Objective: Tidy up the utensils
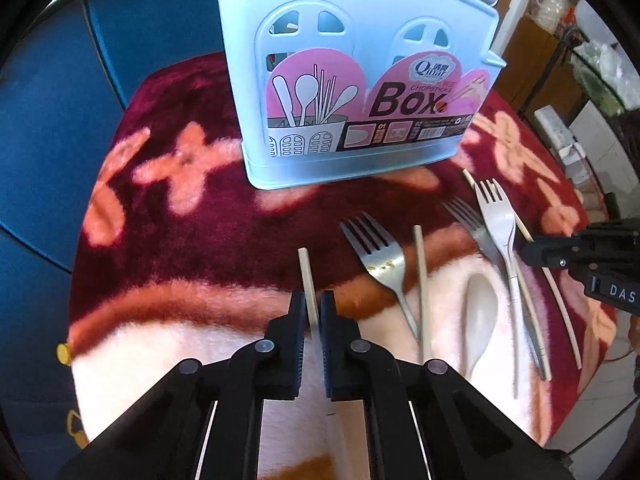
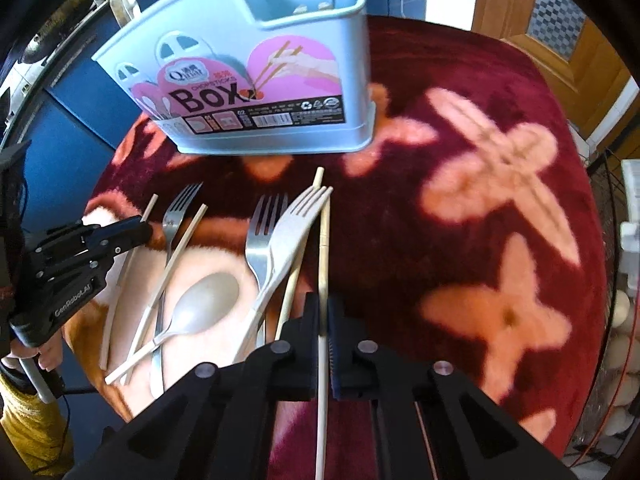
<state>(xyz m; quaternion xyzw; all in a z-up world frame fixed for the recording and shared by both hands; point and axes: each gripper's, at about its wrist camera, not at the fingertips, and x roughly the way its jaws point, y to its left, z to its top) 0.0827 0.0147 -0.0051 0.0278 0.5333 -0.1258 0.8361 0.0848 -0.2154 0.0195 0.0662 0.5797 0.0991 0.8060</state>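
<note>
Pale blue utensil holder (image 1: pixel 352 80) upright at far side of red floral cloth (image 2: pixel 480 184); pink label reads "Qlhui", "CHOPSTICKS", "Box"; right gripper body marked "DAS", left one "GeeRobot.AI"; left gripper (image 1: pixel 314 300) angled steeply down, jaws nipping chopstick (image 1: pixel 307 276) near its middle; right gripper (image 2: pixel 322 304) likewise tilted down, jaws pinching another chopstick (image 2: pixel 324 232); both grippers near front of cloth; loose between them: steel fork (image 1: pixel 378 258), third chopstick (image 1: pixel 421 280), white spoon (image 1: pixel 480 316), white fork (image 1: pixel 500 232), second steel fork (image 2: pixel 262 236); hand (image 2: pixel 44 354) grips left handle.
</note>
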